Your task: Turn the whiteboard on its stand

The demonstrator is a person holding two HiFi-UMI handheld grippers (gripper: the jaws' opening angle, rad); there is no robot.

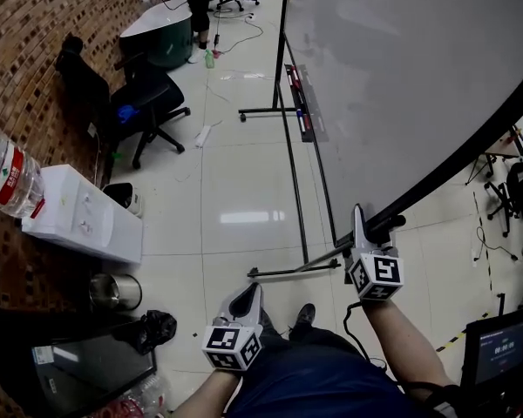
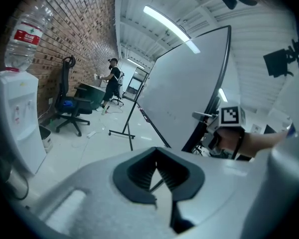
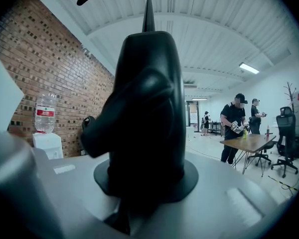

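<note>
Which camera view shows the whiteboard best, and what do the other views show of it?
The head view: the whiteboard appears large, with its stand's feet and the right gripper shut on its dark frame. The left gripper view shows it smaller and tilted. The right gripper view shows only a dark frame part between the jaws.

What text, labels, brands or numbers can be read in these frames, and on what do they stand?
Nothing can be read.
Red label on the water bottle: white print, too small.
On the monitor screen: pale characters, blurred.
On the whiteboard: no writing visible.
</note>
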